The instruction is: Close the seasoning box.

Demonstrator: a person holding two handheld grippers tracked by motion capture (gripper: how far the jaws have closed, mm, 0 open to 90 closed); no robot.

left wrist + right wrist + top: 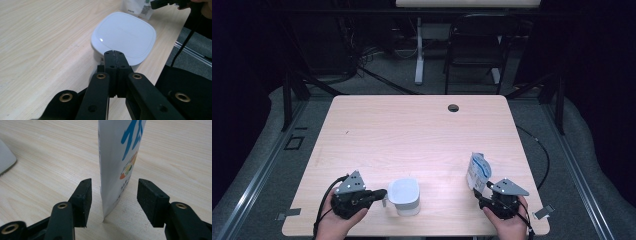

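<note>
A white lidded container (404, 192) (125, 35) with rounded corners sits near the table's front edge. From the left, my left gripper (383, 191) (114, 52) lies level with its jaws pressed together, tips at the lid's near rim; nothing is visible between them. A white pouch with blue lettering (478, 171) (117, 157) stands upright at the front right. My right gripper (481, 192) (114, 195) is open around the pouch's lower part, with a gap between each pad and the pouch. The container's edge (5, 157) appears at the left of the right gripper view.
The light wooden table (412, 130) has a dark cable hole (453, 107) near its far edge. A black chair (474, 45) and a white desk leg (419, 55) stand on the floor beyond. The table's right edge (160, 62) runs close to the container.
</note>
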